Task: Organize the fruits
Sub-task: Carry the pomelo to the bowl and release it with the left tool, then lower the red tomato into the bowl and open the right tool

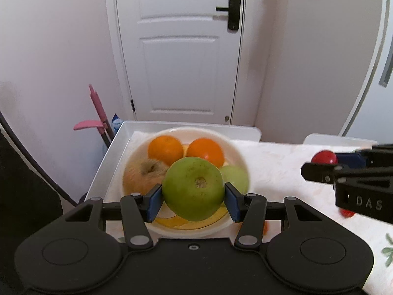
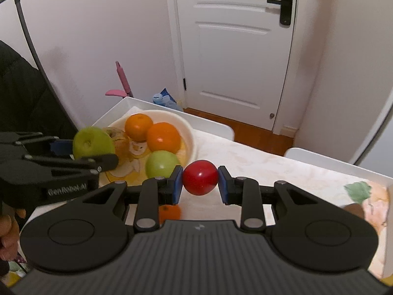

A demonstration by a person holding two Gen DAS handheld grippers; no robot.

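Observation:
My left gripper [image 1: 194, 198] is shut on a large green apple [image 1: 194, 188] and holds it over the near side of a white bowl [image 1: 235, 152]. The bowl holds two oranges [image 1: 165, 148], a brownish pear [image 1: 145, 174] and a second green apple [image 1: 234, 178]. My right gripper [image 2: 200, 184] is shut on a red fruit [image 2: 200, 177] above the table, right of the bowl [image 2: 189, 137]. The left gripper and its apple [image 2: 92, 143] show at left in the right wrist view. The right gripper shows at right in the left wrist view, with the red fruit [image 1: 324, 157].
The bowl stands on a white table [image 1: 275, 162] with raised edges and a patterned cloth. A small orange fruit [image 2: 169, 212] lies under my right gripper. Another small red fruit [image 1: 346, 212] lies on the cloth. A white door [image 1: 179, 49] and pink mop [image 1: 98, 105] stand behind.

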